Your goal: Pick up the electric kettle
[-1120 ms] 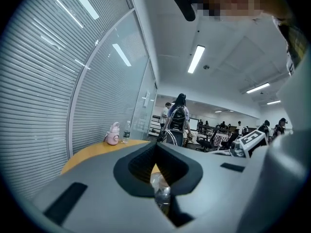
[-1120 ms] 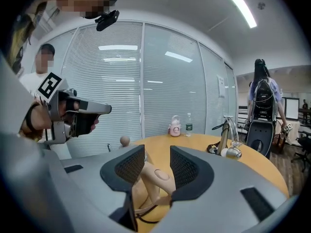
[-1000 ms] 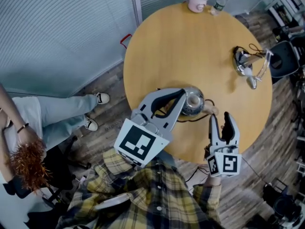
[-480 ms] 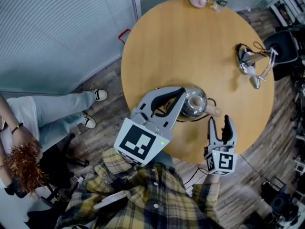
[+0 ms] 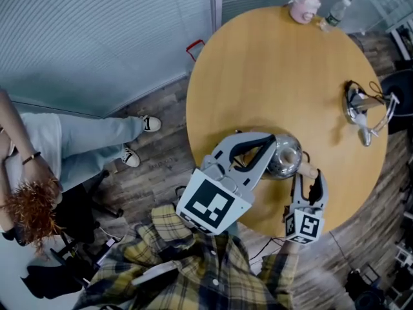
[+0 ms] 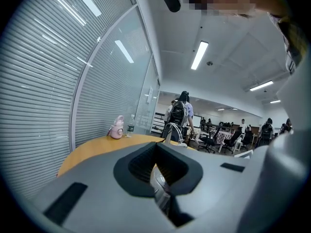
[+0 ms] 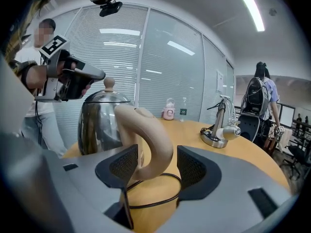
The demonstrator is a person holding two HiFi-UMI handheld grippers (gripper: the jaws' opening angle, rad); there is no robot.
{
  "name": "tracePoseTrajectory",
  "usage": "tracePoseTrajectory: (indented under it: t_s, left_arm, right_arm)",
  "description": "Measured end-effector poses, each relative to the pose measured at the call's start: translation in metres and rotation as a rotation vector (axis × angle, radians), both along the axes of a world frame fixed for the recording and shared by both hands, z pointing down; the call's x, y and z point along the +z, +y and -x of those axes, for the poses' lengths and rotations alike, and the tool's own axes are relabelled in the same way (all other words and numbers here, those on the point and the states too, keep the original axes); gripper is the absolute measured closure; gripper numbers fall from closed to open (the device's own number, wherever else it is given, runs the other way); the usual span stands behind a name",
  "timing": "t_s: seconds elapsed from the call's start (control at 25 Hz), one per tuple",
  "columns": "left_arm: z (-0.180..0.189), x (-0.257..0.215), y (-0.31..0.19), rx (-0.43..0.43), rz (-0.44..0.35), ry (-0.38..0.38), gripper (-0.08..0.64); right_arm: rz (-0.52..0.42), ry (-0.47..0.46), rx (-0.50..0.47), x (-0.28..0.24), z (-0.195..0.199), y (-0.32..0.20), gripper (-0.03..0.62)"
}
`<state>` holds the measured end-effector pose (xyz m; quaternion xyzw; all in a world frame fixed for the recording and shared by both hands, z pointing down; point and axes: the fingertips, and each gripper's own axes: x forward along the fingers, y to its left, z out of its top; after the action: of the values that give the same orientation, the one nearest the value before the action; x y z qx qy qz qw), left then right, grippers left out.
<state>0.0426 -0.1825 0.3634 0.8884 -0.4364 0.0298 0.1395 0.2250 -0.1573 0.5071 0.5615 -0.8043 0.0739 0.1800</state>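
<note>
Right tongs (image 7: 155, 161), just opened wide, straddle the handle (image 7: 158, 144) at four o'clock of the electric kettle (image 7: 97, 125), ready to clamp; left tongs (image 5: 272, 139) closed.

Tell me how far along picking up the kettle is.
Done: the right gripper is lined up; its jaws have just been opening, with the beige handle of the kettle between them. In hand: the grasp; the pads do not press yet. Left: grip and lift the kettle, which stands on the table.
</note>
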Motion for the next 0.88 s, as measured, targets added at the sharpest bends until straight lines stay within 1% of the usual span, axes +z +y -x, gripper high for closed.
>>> tracePoseTrajectory:
  t_s: [0.12,0.28,0.52,0.64,0.88]
  left_arm:
    - [0.004,0.002,-0.001,-0.009,-0.002,0.003,0.558]
    - [0.007,0.004,-0.002,-0.013,-0.002,0.005,0.558]
    - [0.004,0.01,-0.005,-0.009,0.019,0.008,0.558]
    - [0.001,0.013,-0.006,-0.004,0.022,-0.001,0.558]
    - [-0.004,0.016,-0.011,0.007,0.032,0.006,0.558]
  right_arm:
    - [-0.013,-0.002,0.016,0.004,0.0,-0.007,0.341]
    - [-0.034,-0.021,0.061,0.002,-0.002,-0.016,0.341]
    - [-0.056,-0.06,0.096,0.003,0.003,-0.029,0.344]
    - [-0.054,-0.074,0.108,0.007,0.003,-0.035,0.369]
    - [-0.058,-0.056,0.124,0.009,0.008,-0.043,0.444]
